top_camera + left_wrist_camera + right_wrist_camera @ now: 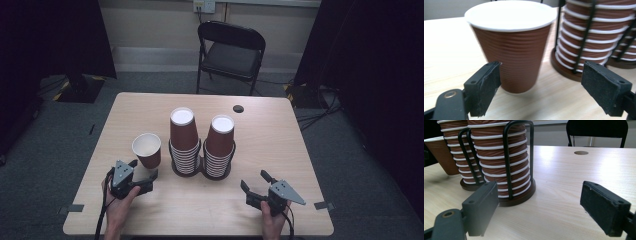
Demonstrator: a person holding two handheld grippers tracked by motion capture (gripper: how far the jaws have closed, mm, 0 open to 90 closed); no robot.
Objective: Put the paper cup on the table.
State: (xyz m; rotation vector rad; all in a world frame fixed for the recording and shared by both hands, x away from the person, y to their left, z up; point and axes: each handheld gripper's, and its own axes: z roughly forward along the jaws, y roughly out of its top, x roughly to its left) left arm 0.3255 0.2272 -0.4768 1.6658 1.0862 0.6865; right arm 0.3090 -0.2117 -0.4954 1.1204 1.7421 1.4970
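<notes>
A single brown ribbed paper cup (147, 150) with a white inside stands upright on the wooden table (280, 145), left of two tall stacks of the same cups (184, 142) (220, 145) held in black wire racks. My left gripper (143, 169) sits just in front of that cup, open. In the left gripper view the cup (511, 50) is close ahead: the left pad (485, 87) is at its lower side and the right pad stands well clear of it. My right gripper (255, 181) rests near the front right edge, open and empty, facing the nearer rack (499, 162).
A black folding chair (231, 50) stands beyond the table's far edge. A round cable hole (238, 108) lies at the back of the tabletop. Bare wood stretches to the right of the racks (579, 175). Dark curtains flank both sides.
</notes>
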